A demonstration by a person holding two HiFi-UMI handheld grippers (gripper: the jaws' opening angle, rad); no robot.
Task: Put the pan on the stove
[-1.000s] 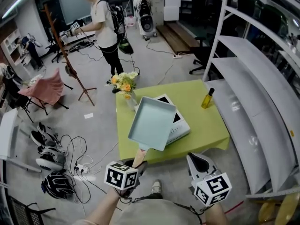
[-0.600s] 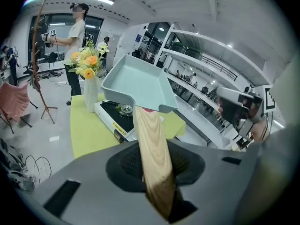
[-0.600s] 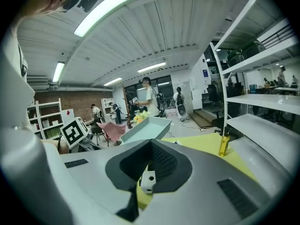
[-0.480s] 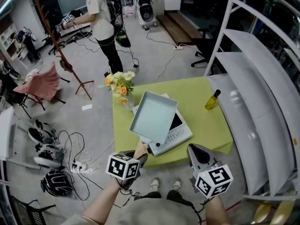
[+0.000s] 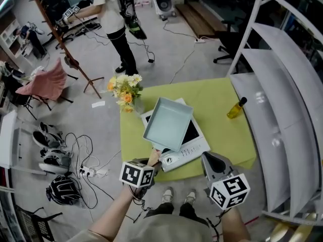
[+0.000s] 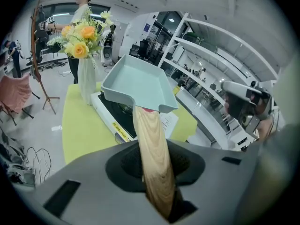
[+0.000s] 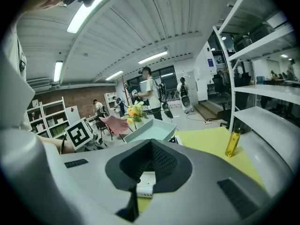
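While over the stove (image 5: 184,153), rectangular pale-blue pan (image 5: 168,123), wooden handle (image 5: 152,159)

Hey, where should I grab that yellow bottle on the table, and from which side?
Grip the bottle round its slim, straight body, below the dark cap, coming in level from the near side with the right tool; the left tool holds the pan. It stands upright with bare cloth around it.
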